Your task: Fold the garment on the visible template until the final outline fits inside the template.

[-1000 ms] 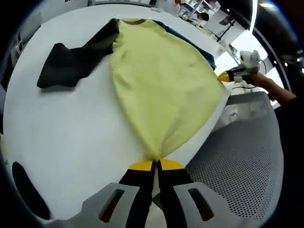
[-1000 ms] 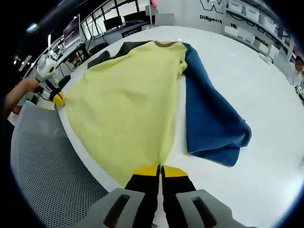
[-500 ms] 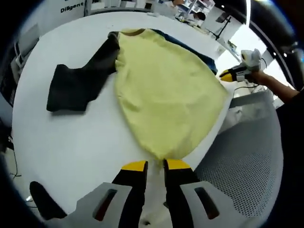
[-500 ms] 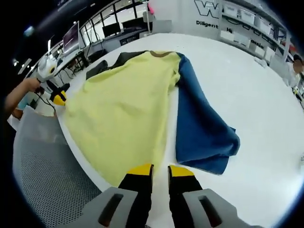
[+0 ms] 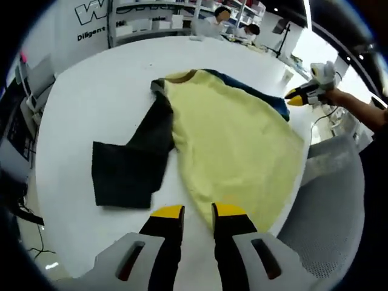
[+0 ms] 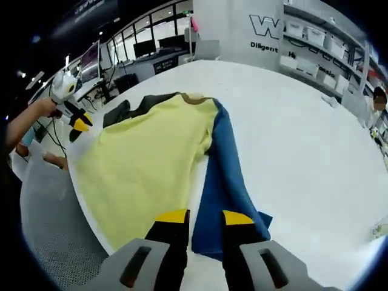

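— Garment (image 5: 233, 145) where?
— Spread flat on the white worktop (image 5: 97, 97), hem along the near edge, brown collar (image 5: 180, 76) pointing toward the far side. Yellow body in the middle, black sleeve (image 5: 130, 167) thrown out to one side, blue sleeve (image 6: 227, 182) to the other.
— Left gripper (image 5: 198, 211)?
— Raised above the hem at the near edge, yellow-tipped jaws parted a little, holding nothing. Seen also in the right gripper view (image 6: 77, 123), off the worktop's edge, carried by a hand (image 6: 42, 109).
— Right gripper (image 6: 198, 216)?
— Jaws likewise apart and bare, poised over the blue sleeve's end beside the yellow hem. Visible too in the left gripper view (image 5: 301, 97), near the corner by the blue sleeve.
— Touching the cloth?
— Cannot tell for either.
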Tool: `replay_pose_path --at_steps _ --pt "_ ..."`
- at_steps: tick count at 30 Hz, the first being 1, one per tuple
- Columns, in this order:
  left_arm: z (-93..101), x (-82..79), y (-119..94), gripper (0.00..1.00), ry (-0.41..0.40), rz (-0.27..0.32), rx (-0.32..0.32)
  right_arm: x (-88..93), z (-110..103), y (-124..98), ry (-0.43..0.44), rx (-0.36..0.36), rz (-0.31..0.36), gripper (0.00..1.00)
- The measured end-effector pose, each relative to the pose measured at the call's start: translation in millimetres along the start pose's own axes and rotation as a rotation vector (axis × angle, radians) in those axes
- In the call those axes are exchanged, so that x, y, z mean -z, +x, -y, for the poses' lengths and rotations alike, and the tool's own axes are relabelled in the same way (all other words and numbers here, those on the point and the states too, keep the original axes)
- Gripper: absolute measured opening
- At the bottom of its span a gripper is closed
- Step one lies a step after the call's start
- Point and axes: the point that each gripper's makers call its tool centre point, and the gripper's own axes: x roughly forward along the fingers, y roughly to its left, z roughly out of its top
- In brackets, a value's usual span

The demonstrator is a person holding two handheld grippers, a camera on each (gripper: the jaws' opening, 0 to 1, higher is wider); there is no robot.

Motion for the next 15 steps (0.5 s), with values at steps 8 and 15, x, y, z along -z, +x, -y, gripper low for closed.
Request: replay_pose_path --at_steps 8,15 --pt "-14.9 -44.6 11.3 0.23 0.032 0.069 -0.022 -27.7 18.0 5.7 -0.051 0.014 0.027 0.19" --pt "-18.8 -71.9 25.0 0.24 0.059 0.089 -0.013 -46.8 28.7 18.7 -0.084 0.008 0.041 0.2"
